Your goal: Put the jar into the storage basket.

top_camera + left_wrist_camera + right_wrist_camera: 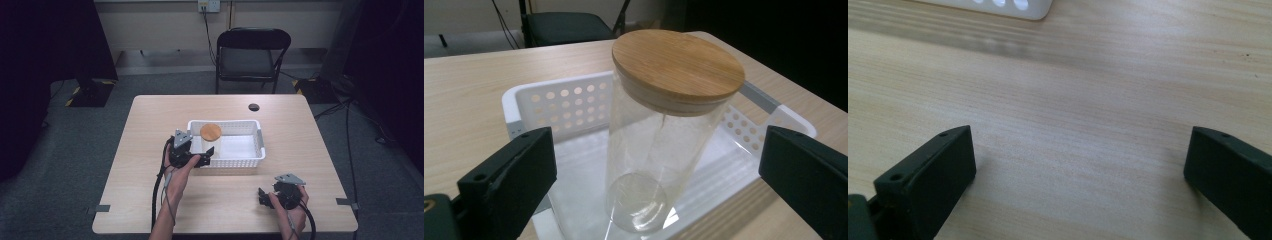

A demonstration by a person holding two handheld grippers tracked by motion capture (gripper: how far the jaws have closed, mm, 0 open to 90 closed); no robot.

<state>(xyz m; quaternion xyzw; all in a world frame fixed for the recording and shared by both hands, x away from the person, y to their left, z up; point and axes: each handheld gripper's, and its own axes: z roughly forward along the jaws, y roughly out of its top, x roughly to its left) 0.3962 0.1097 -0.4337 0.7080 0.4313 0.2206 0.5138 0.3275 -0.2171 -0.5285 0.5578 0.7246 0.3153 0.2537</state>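
Left tool (654, 200) jaws stood wide apart, flanking glass jar (659, 160), not touching. Jar stood upright in left end of white basket (549, 100), long axis vertical, bamboo lid (678, 65) facing up. Good grasp likely meant squaring jaws on mid-body below lid, closing gently. Right tool (267, 196) spread open, empty, over counter (150, 115).

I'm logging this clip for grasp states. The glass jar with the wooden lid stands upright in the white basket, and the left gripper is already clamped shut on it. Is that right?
Not quite. The left gripper is open: in the left gripper view its jaws stand wide apart on either side of the glass jar, touching nothing. The jar, wooden lid on, does stand upright in the white basket.
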